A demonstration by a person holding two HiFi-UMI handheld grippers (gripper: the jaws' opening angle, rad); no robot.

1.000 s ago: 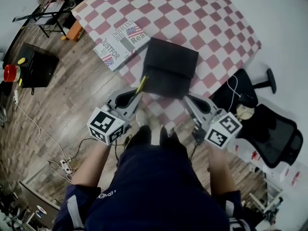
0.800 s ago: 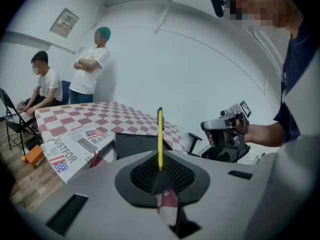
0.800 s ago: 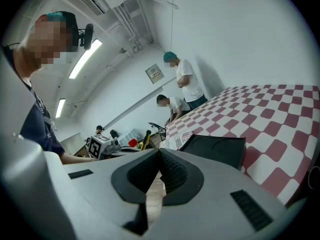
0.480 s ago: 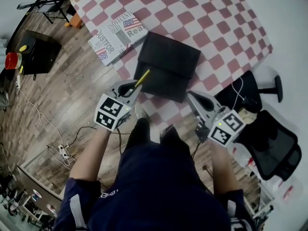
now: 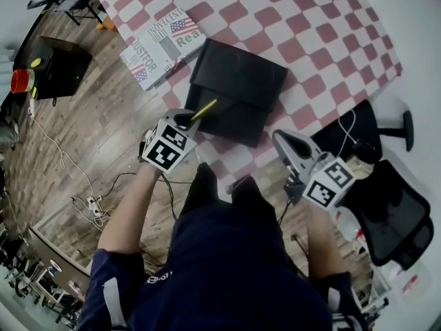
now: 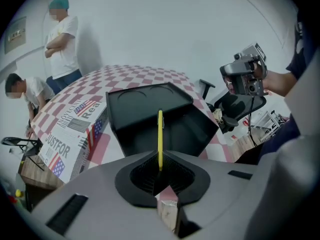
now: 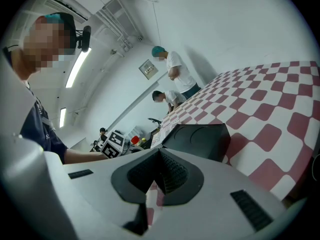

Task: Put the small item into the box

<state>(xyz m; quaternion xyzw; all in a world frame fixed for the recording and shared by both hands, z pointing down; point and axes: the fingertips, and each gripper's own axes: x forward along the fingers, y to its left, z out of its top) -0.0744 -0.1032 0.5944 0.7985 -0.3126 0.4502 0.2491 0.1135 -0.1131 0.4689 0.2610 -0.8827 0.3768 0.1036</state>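
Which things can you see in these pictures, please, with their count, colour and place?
box: one, black, on the tablecloth
stick: one, yellow, thin, in the left gripper, pointing toward the box
package: one, newsprint pattern with flags, at the table's edge beside the box
tablecloth: one, red and white checks, covering the table
chair: one, black, on the floor to the person's right
container: one, red, far left on a black stand
bystanders: two, white shirts, beyond the table
left gripper: grey, shut on the stick
right gripper: grey, shut, empty, at the table's near edge
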